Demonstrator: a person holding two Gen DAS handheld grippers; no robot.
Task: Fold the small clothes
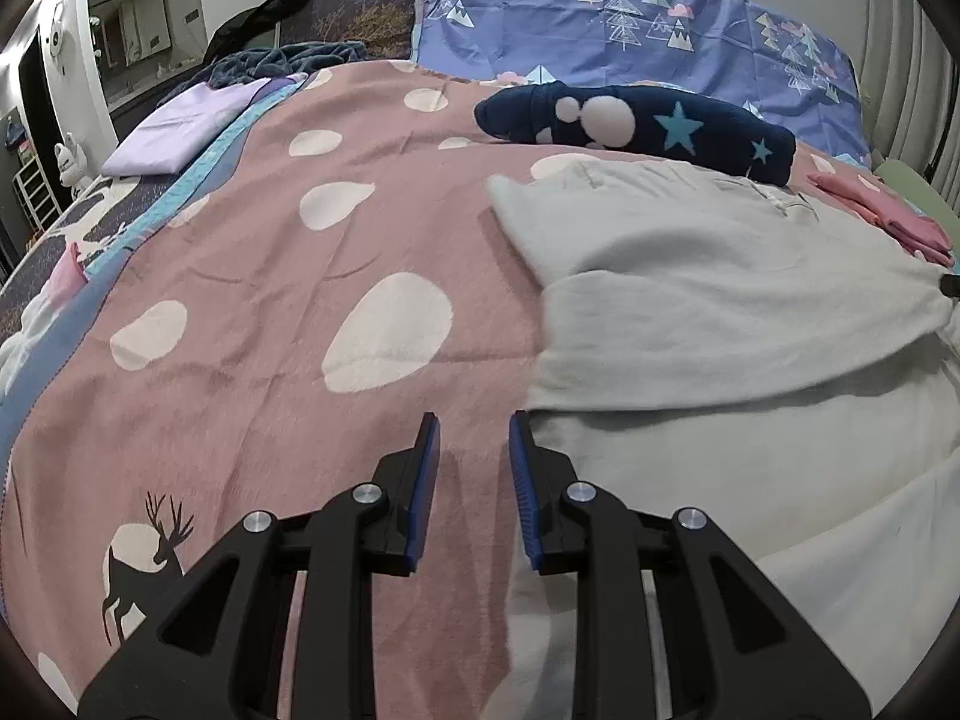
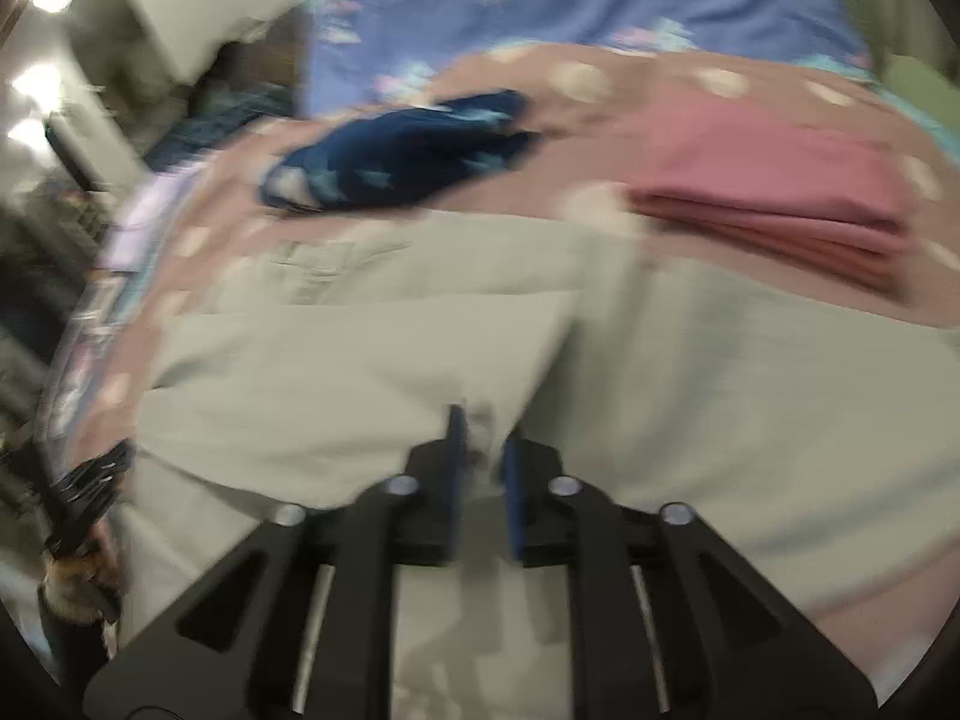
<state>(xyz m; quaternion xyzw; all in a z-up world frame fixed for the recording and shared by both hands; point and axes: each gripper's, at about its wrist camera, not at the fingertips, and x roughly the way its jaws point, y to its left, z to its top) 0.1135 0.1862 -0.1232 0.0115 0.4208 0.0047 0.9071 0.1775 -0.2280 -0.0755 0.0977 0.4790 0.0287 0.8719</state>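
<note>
A white garment lies spread on the pink dotted blanket, one flap folded over its middle. My left gripper is open and empty, just above the blanket at the garment's left edge. In the blurred right wrist view my right gripper is shut on a fold of the white garment and pulls it taut. Its tip shows at the far right of the left wrist view.
A dark blue star-patterned garment lies behind the white one. A folded pink cloth lies at the right, a folded lilac cloth at the far left. A blue tree-print pillow is at the head.
</note>
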